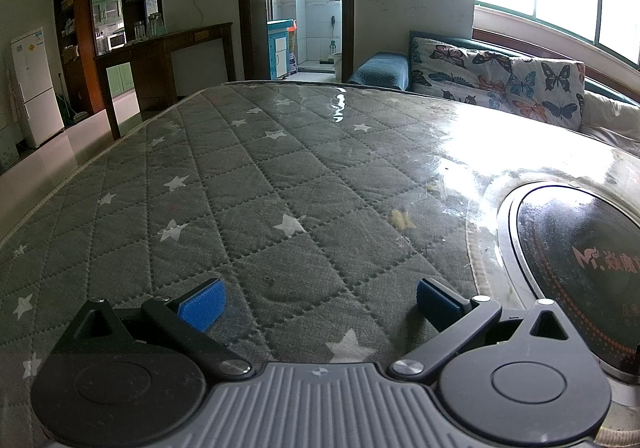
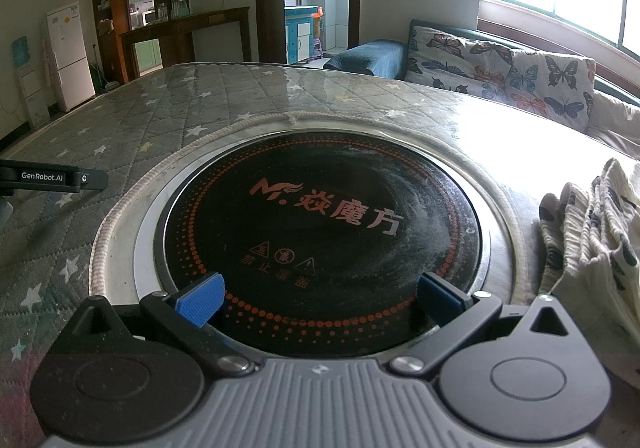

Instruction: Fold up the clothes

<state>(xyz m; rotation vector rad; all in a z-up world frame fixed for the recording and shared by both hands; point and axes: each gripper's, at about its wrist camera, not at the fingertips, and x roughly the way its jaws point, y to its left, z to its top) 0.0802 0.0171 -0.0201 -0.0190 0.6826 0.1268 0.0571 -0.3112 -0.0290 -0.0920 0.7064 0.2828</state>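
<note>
- The left gripper (image 1: 318, 298), black with blue ribbed pads, hangs low over the grey quilted table cover printed with white stars (image 1: 248, 184), its jaws spread wide with nothing between them; this looks like a ready pose, waiting for cloth to arrive on the flat working area.
- The right gripper (image 2: 320, 298), of the same make, is likewise spread and empty, poised above the round black glass hob with orange dots and lettering (image 2: 320, 216) set into the middle of the table.
- The cream crinkled garment with dark printed marks (image 2: 592, 232) lies bunched at the far right edge of the right wrist view, just right of the hob's metal rim, untouched by either tool. It does not show in the left wrist view.
- Judging by this, folding has not begun: the garment needs to be taken by the nearer right tool and drawn left onto the open starred cloth, where there is room to spread it.
- The crumpled heap hides its hems and corners, so which edge to seize cannot be told yet.
- A butterfly-patterned cushion (image 1: 496, 84) sits on the sofa beyond the far right of the table, clear of the work.
</note>
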